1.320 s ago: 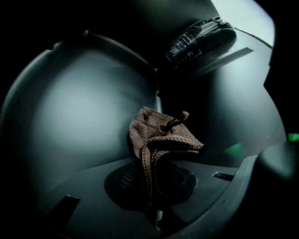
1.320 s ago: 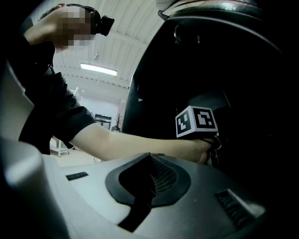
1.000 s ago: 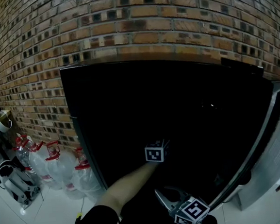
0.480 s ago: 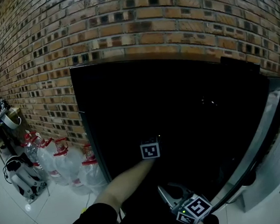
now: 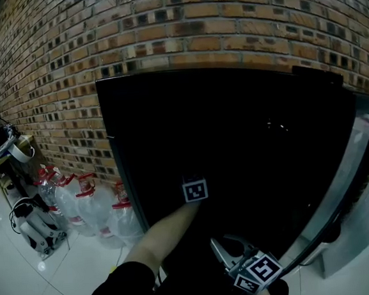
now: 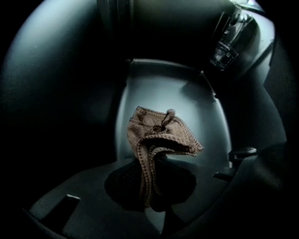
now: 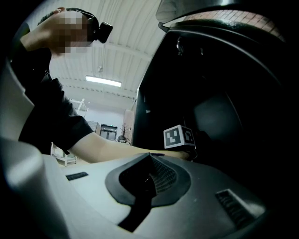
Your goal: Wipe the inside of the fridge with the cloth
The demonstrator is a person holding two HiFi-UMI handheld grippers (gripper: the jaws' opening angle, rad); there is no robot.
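Note:
The fridge stands open and its inside is dark in the head view. My left arm reaches into it, and the left gripper's marker cube shows low in the middle. In the left gripper view the left gripper is shut on a crumpled brown cloth, held up before a pale curved inner wall. I cannot tell whether the cloth touches that wall. My right gripper waits outside at the fridge's lower front, shut with nothing between its pads.
The fridge door hangs open at the right. Several large water bottles stand on the floor left of the fridge, against the brick wall. A control dial sits high on the inner wall, at the upper right of the left gripper view.
The left gripper's cube has shifted leftward inside the fridge, still with the cloth. The right gripper has stayed where it was.

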